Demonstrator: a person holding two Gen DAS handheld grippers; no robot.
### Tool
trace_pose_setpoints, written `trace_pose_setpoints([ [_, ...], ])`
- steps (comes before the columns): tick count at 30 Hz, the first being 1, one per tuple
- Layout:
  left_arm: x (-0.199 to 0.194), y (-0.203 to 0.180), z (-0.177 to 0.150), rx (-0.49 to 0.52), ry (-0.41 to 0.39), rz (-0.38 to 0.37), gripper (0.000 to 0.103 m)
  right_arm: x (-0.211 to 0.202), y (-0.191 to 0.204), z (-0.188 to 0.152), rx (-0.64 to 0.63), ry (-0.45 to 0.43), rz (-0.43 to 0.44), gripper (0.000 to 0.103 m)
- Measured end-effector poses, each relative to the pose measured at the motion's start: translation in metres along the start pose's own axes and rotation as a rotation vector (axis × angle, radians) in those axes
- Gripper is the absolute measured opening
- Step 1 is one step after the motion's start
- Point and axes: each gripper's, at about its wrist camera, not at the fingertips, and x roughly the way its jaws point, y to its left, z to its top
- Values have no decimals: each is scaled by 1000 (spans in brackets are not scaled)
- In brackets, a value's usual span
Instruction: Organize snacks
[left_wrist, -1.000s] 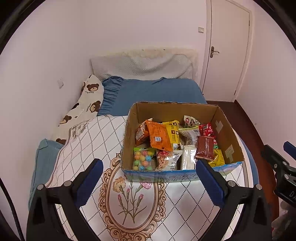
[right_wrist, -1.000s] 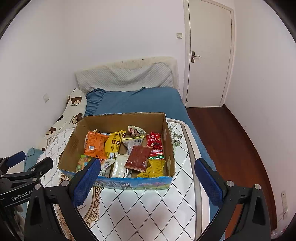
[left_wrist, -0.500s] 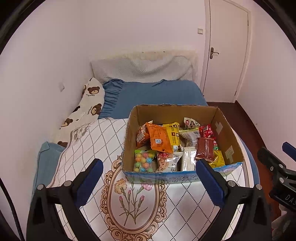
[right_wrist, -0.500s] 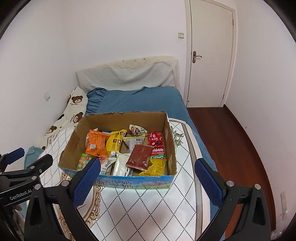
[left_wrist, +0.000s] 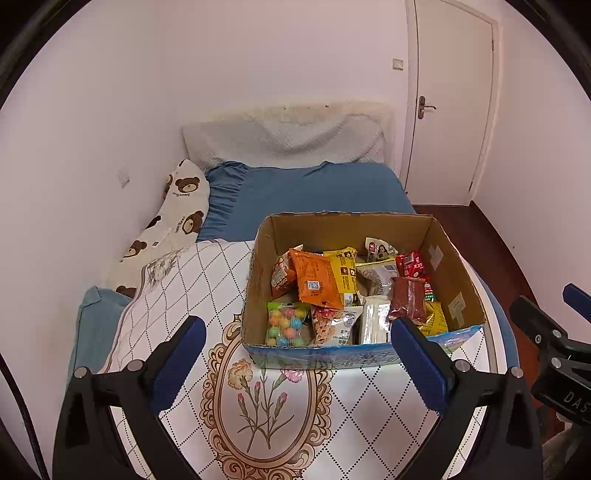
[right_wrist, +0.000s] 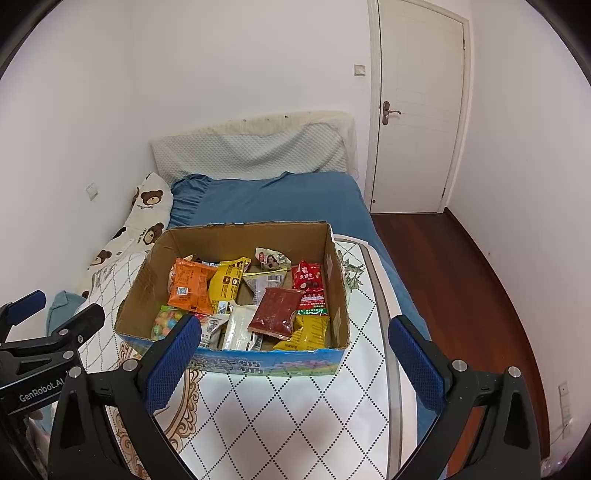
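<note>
I held both grippers, left and right, spread wide and empty, short of the snack-filled cardboard box on the quilt.

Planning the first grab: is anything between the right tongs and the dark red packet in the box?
Only the box's near wall stands before the right tongs. The dark red packet lies on top of the pile, uncovered, so going in over the wall looks clear.
</note>
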Motion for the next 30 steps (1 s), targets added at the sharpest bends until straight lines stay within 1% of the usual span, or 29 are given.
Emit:
trace_pose_setpoints([
  [30, -2, 4, -1, -3, -7, -1, 103, -3, 4, -2, 0, 10, 23, 103],
])
